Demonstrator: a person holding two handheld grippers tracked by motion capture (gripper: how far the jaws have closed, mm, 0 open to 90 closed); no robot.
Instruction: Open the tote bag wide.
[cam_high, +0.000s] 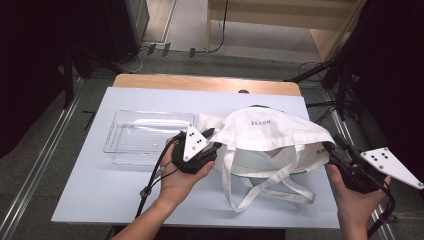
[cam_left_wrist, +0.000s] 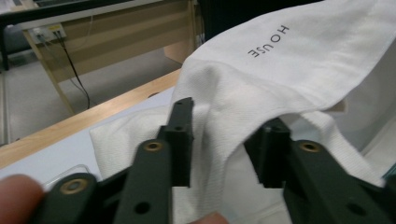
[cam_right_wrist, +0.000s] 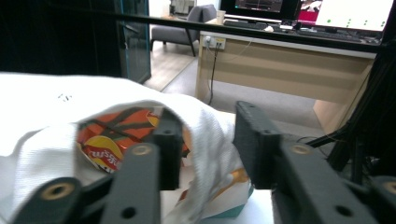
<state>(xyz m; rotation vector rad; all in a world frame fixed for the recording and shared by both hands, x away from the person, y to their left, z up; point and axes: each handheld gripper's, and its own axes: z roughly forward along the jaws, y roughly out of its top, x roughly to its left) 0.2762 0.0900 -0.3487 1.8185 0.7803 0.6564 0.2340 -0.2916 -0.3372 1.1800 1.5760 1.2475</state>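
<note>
1. left gripper (cam_left_wrist: 224, 144): black jaws spread, a fold of the white cotton tote bag printed "house" (cam_left_wrist: 280, 79) running up between them, the pads not clearly pressing on it.
2. right gripper (cam_right_wrist: 205, 149): jaws apart as well, the bag's white rim draped between them, one jaw inside the opening and one outside.
3. just past that inner jaw, an orange crisp packet with a red and yellow logo (cam_right_wrist: 112, 144) sits inside the bag.
4. from the high view, the left gripper (cam_high: 202, 142) is at the bag's left edge and the right gripper (cam_high: 336, 150) at its right edge, each in one of the person's hands.
5. the bag (cam_high: 265, 137) lies right of centre on the pale blue table top (cam_high: 100, 185), its long white handles (cam_high: 270, 187) trailing toward the person.
6. a clear plastic rectangular tray (cam_high: 135, 135) lies just left of the bag.
</note>
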